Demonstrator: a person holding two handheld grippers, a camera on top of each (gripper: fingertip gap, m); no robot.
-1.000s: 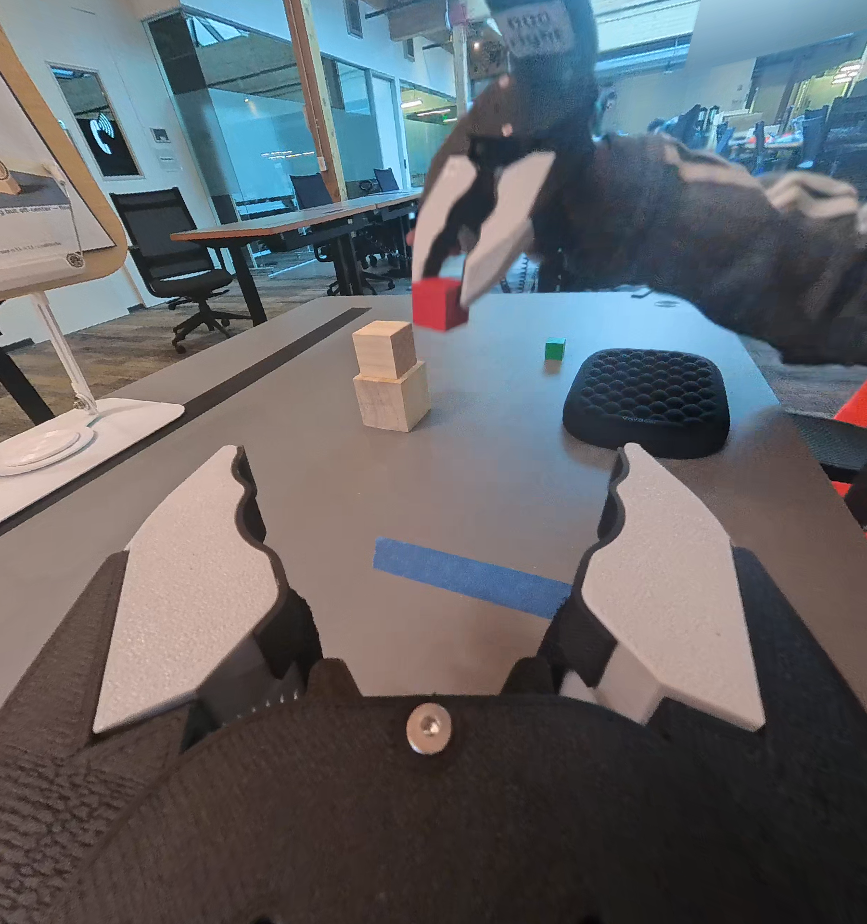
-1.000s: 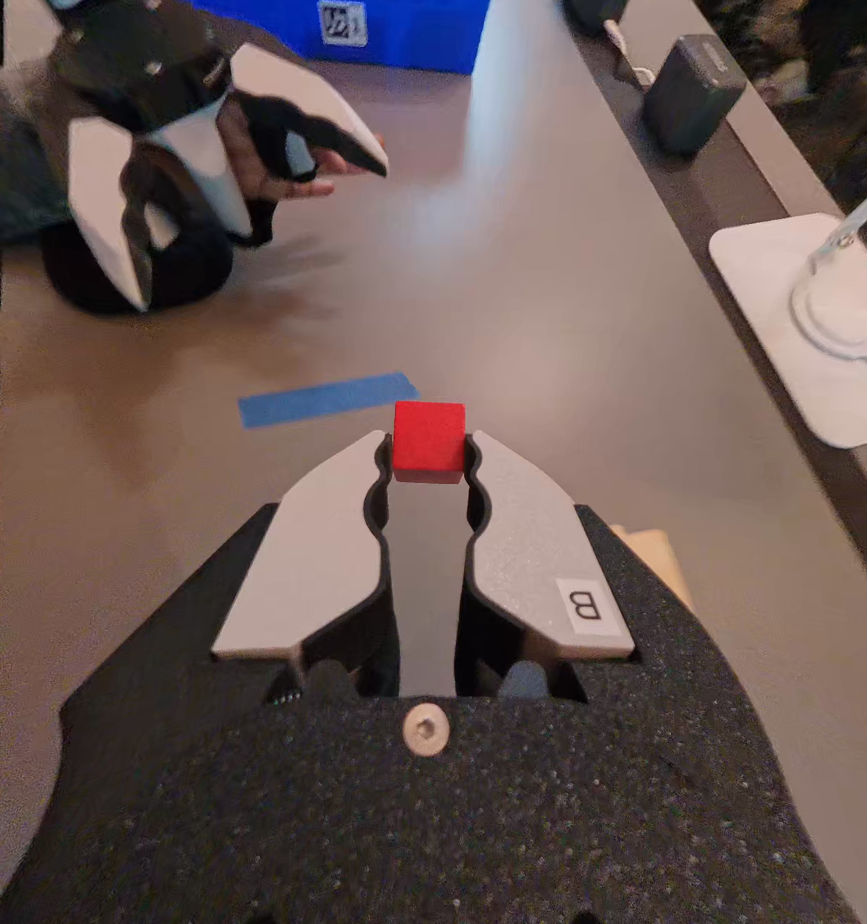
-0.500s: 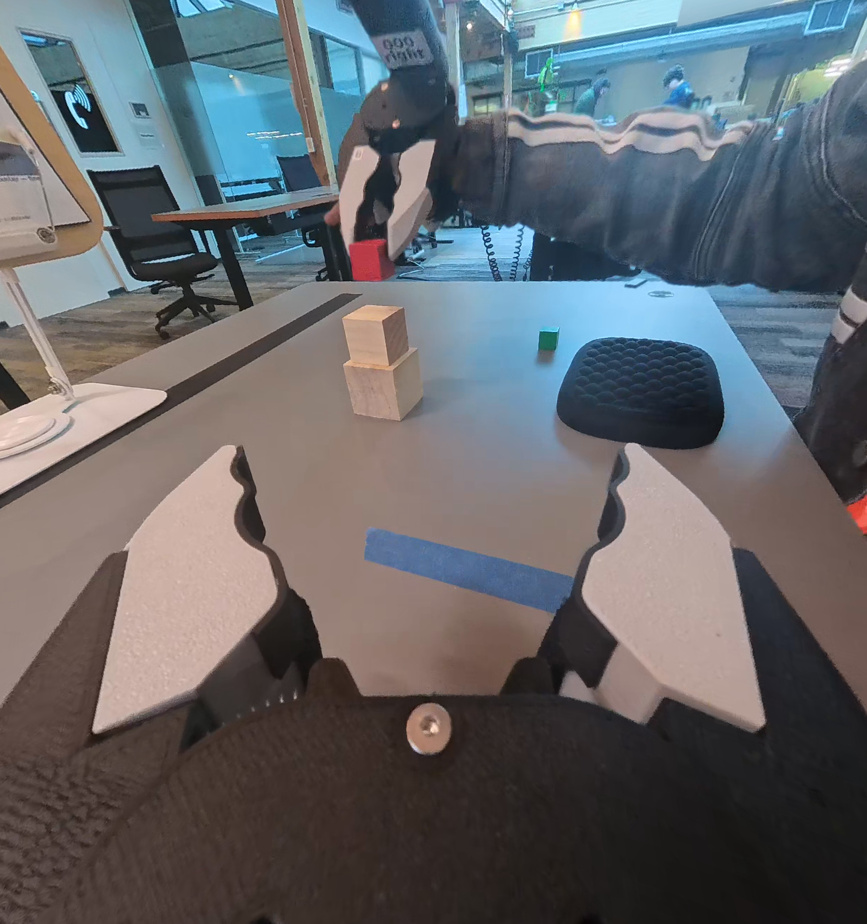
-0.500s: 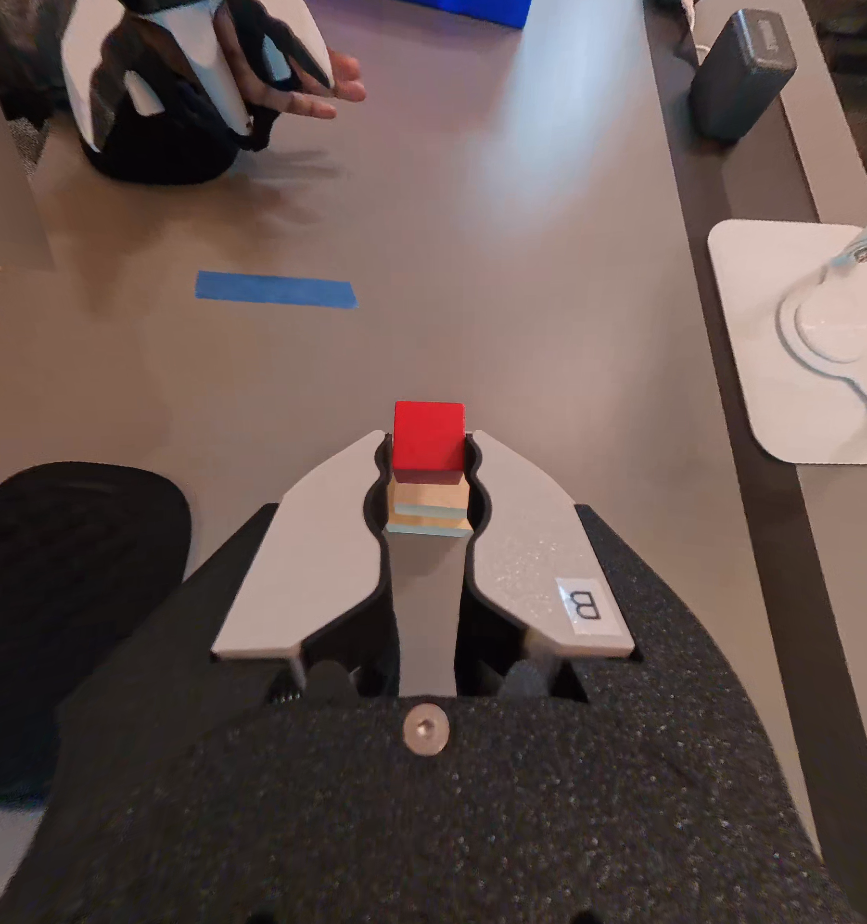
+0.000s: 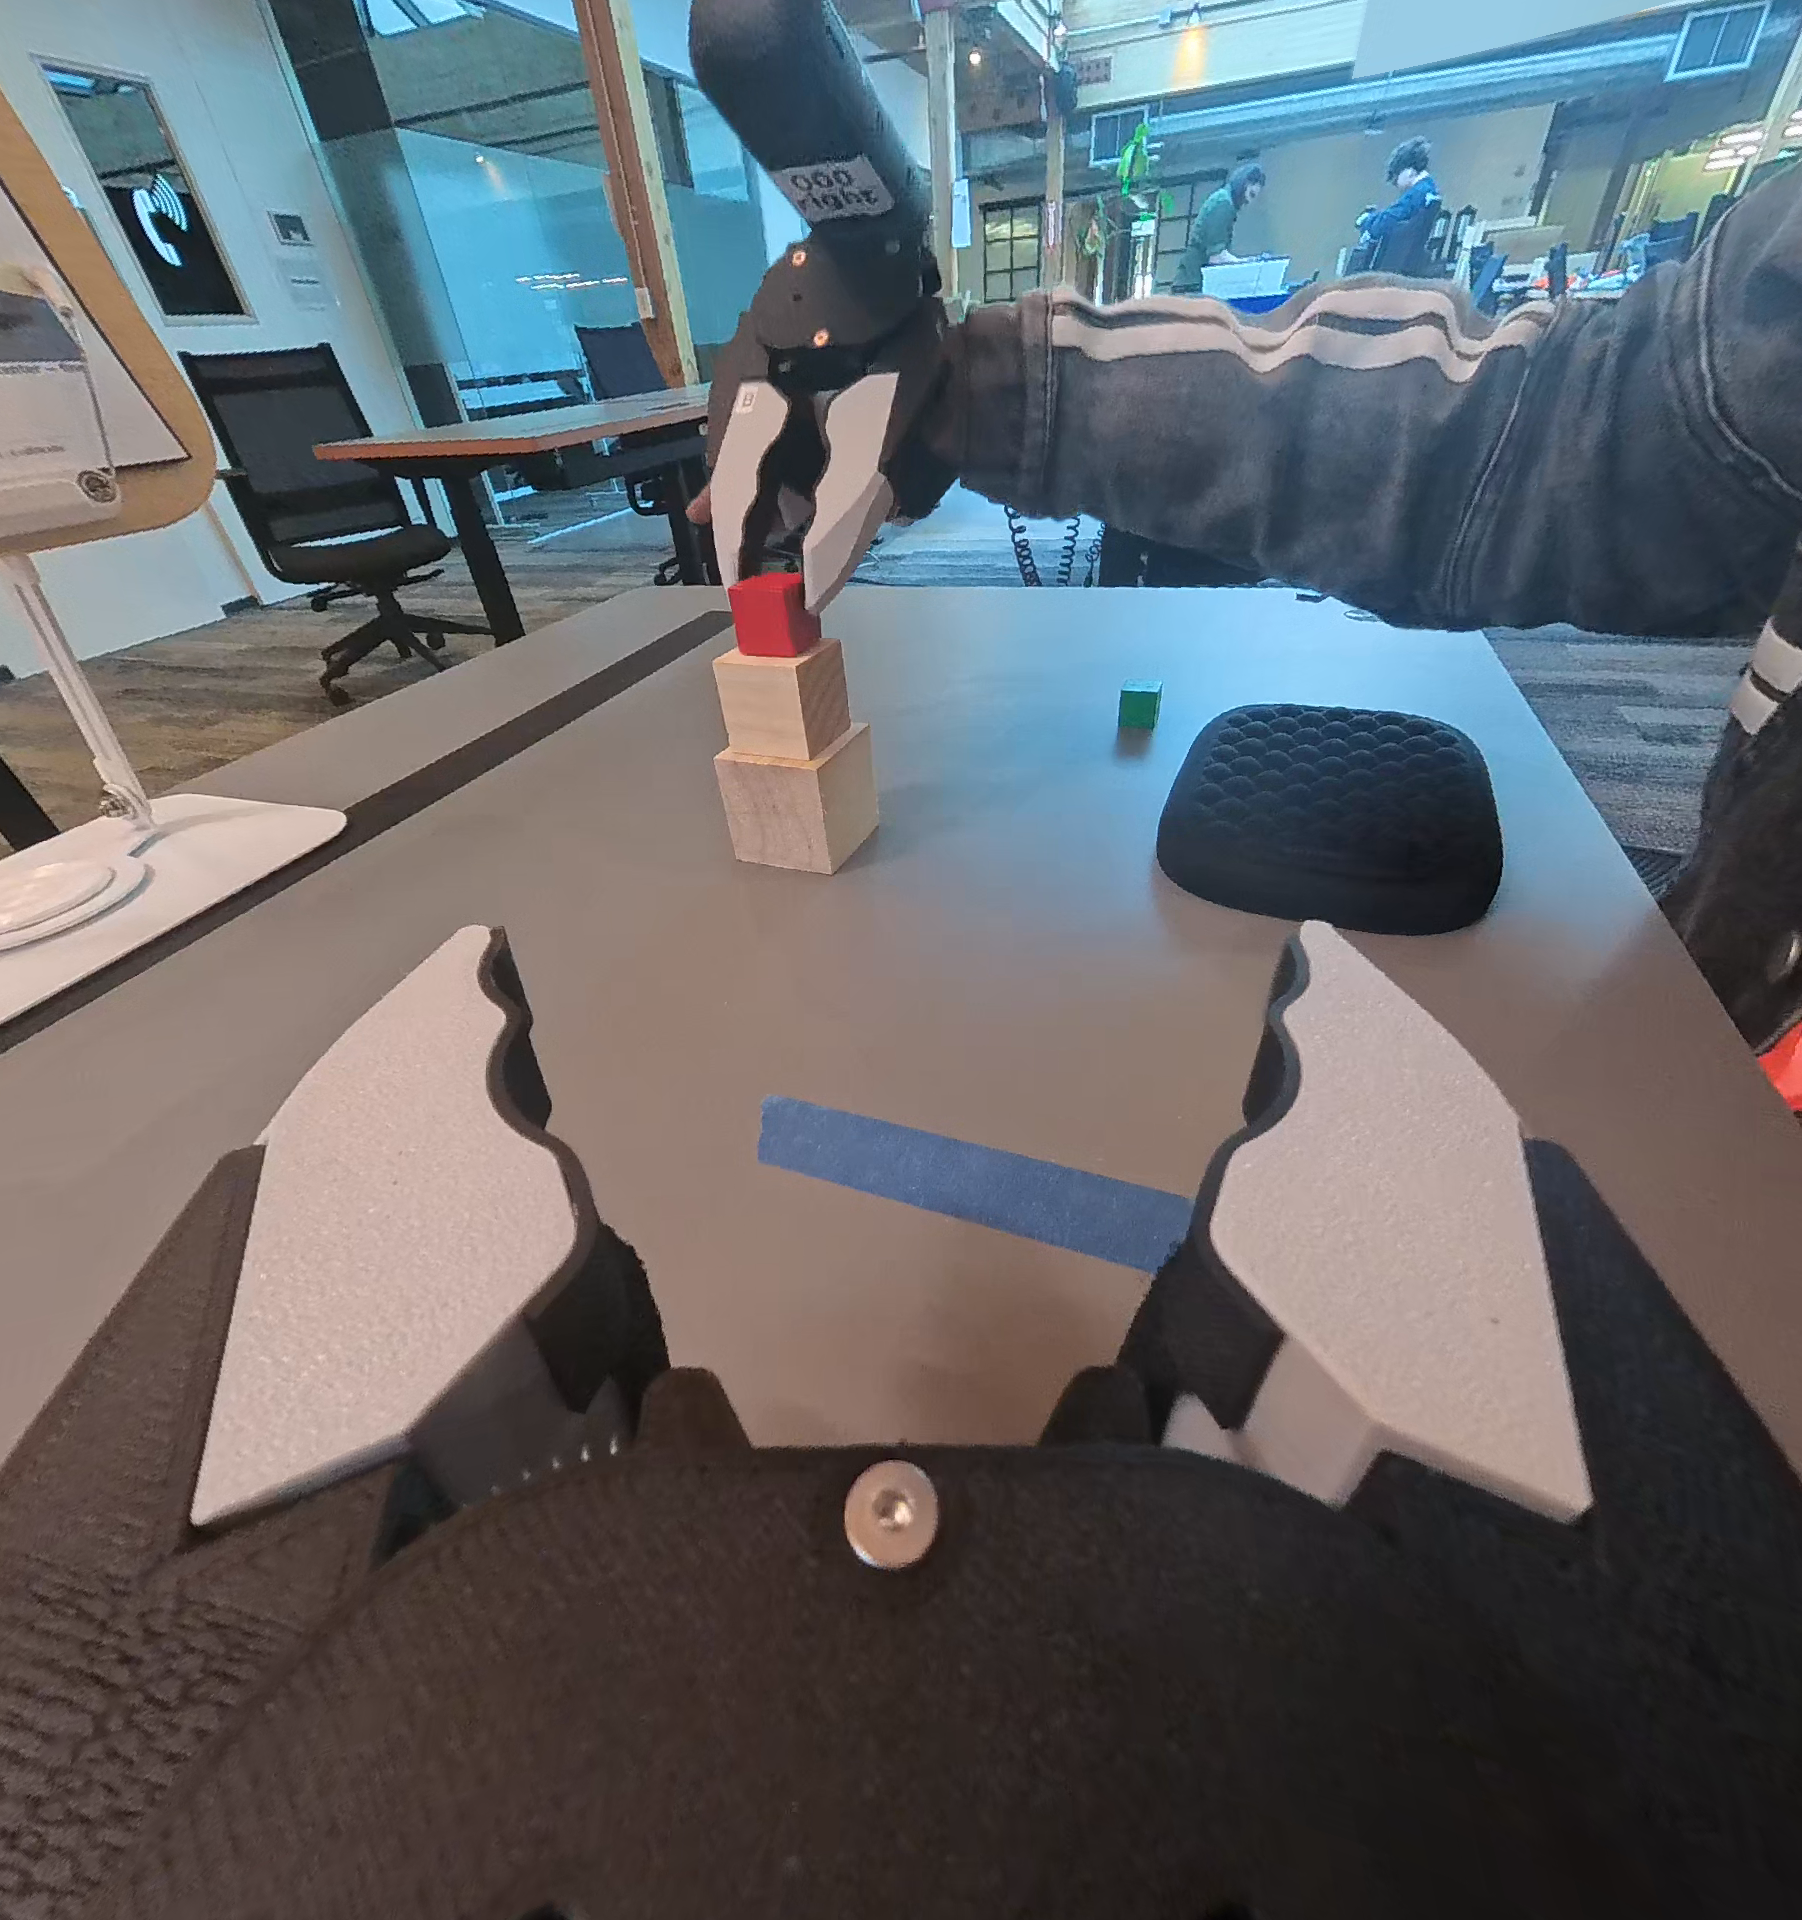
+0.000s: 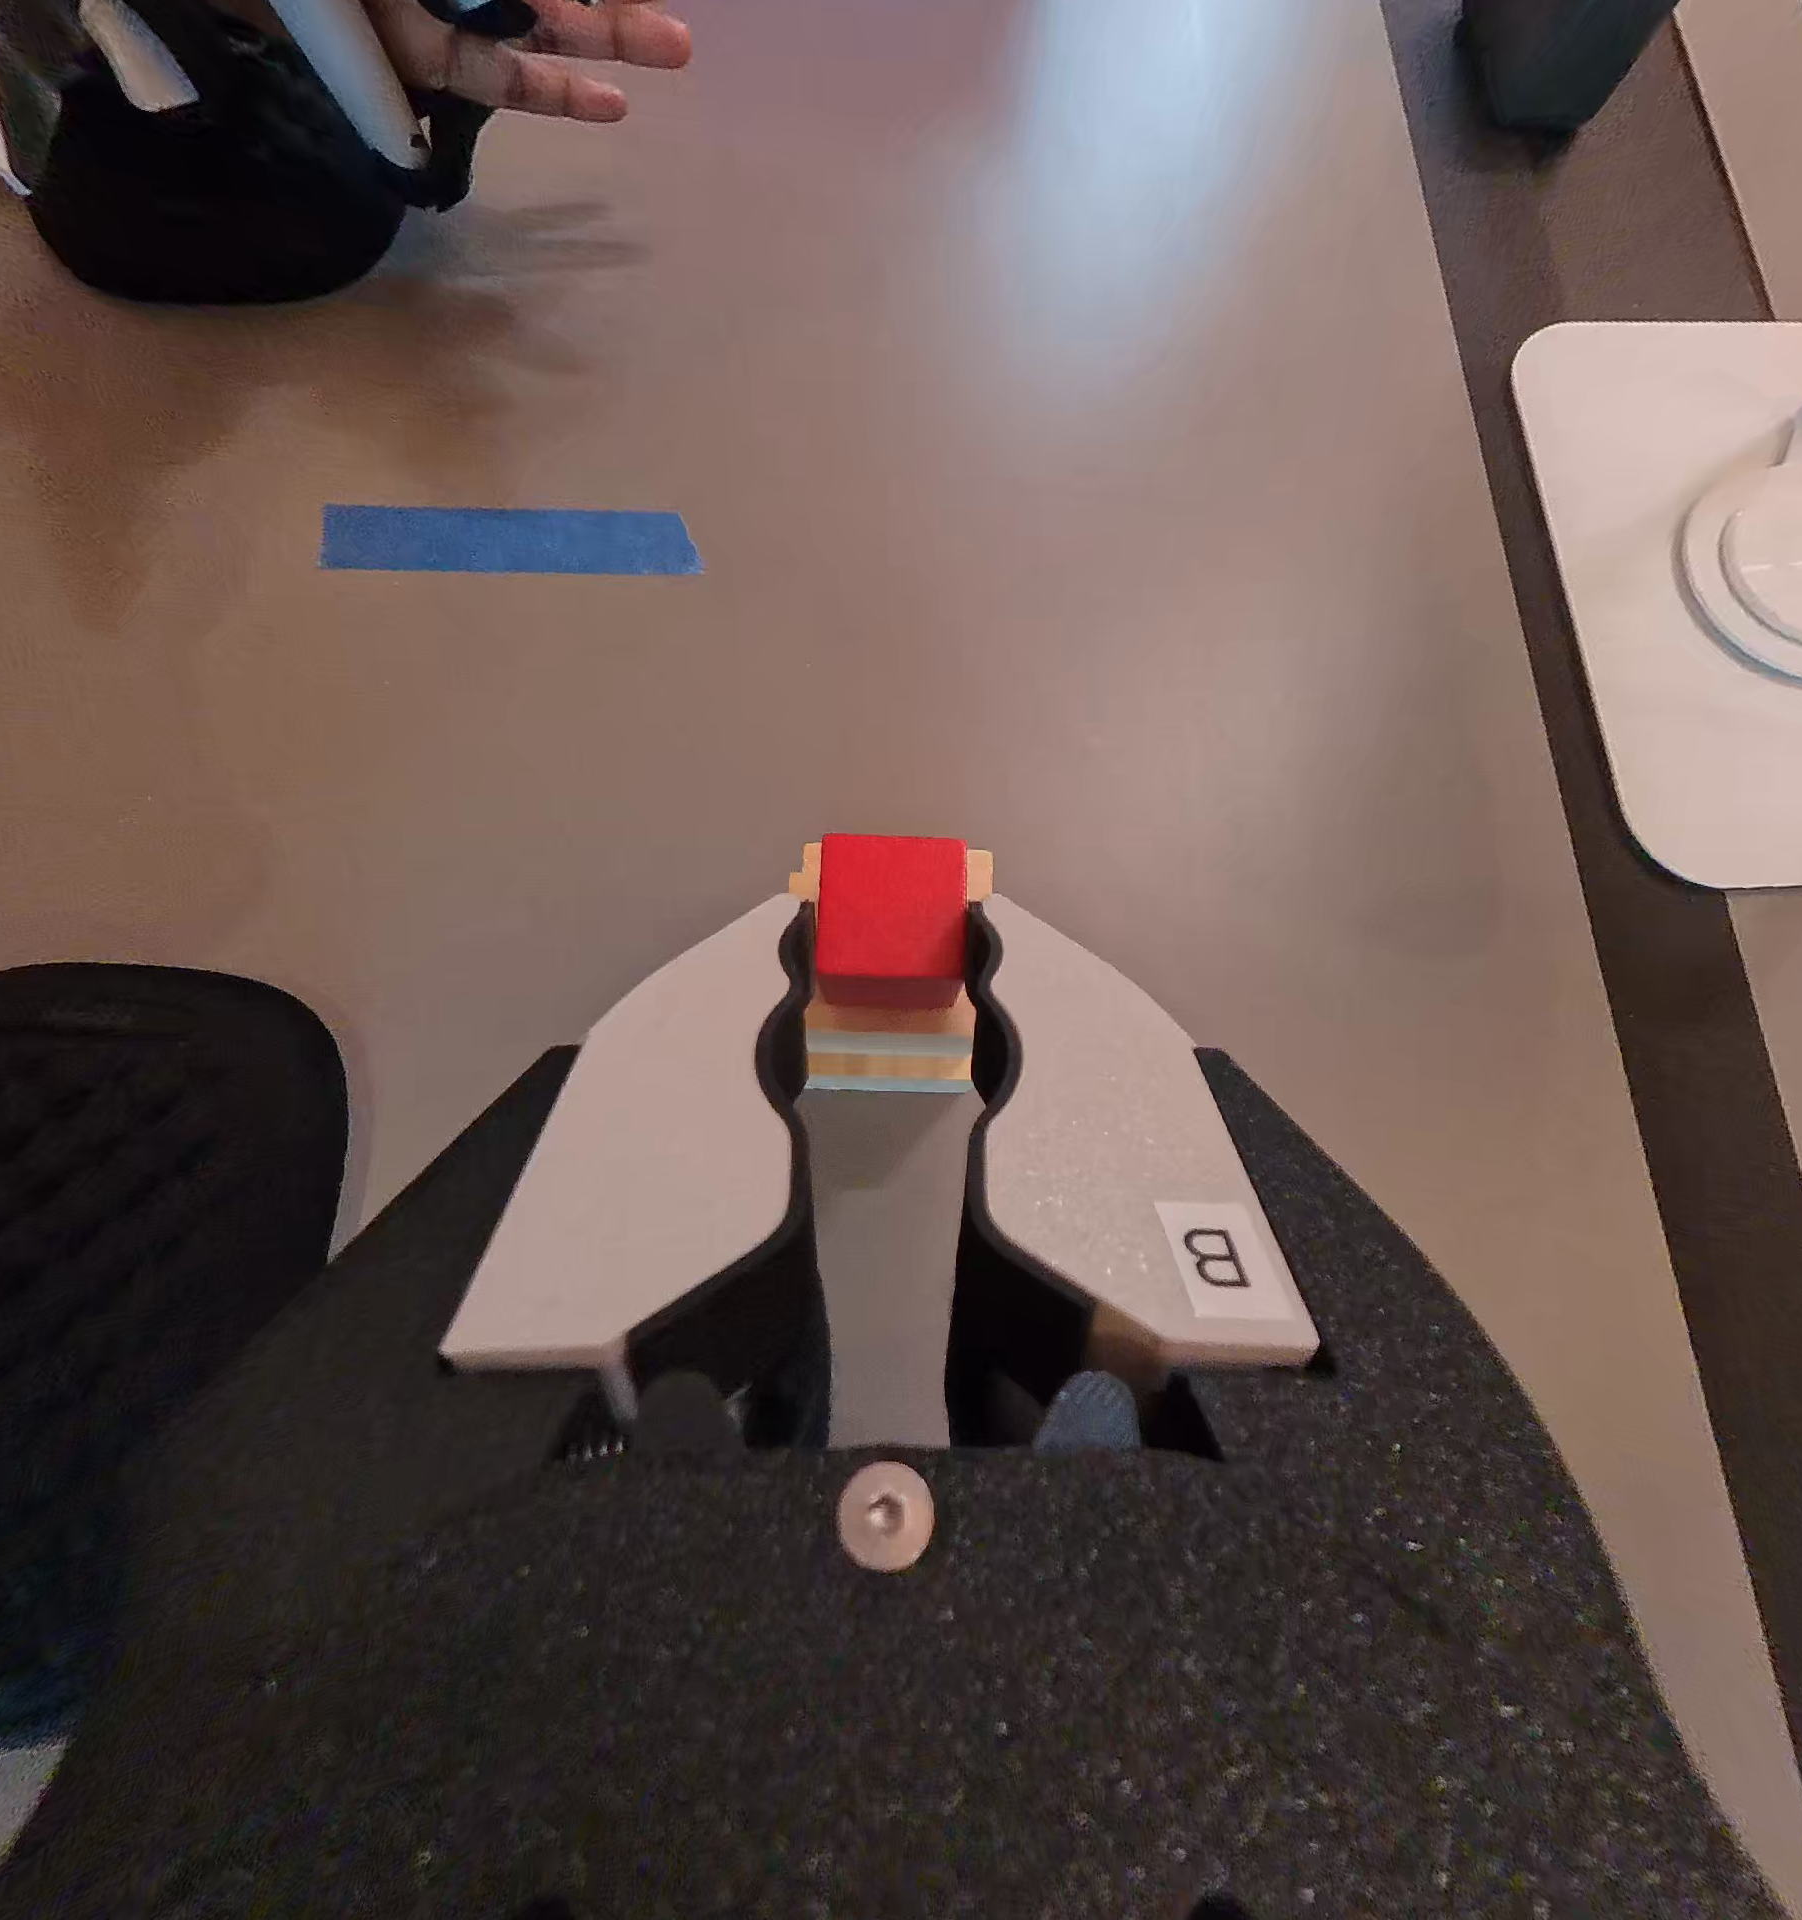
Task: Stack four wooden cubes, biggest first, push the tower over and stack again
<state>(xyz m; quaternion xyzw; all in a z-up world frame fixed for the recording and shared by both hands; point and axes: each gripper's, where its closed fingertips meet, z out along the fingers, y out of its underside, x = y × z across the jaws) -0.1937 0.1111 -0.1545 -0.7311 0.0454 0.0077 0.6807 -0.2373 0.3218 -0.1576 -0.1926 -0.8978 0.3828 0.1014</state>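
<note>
Lowered since a second ago, the red cube (image 5: pixel 770 615) now sits on top of the two stacked plain wooden cubes, where earlier it was carried in the air off to one side of them. The right gripper (image 6: pixel 892 914) points down over the tower, and its two grey fingers (image 5: pixel 843 499) pinch the red cube on opposite sides, pads pressed to it. Beneath it the smaller plain cube (image 5: pixel 783 698) rests on the bigger plain cube (image 5: pixel 795 798), turned slightly out of line with it, and the bigger one stands on the grey table (image 5: pixel 980 935). A small green cube (image 5: pixel 1140 704) stands apart to the right, near a black textured pad (image 5: pixel 1333 816). A strip of blue tape (image 5: pixel 970 1179) lies on the table nearer the left gripper (image 5: pixel 892 1039), whose jaws are spread wide with only bare table between them. At the left edge a white stand base (image 5: pixel 128 873) sits on the table.
</note>
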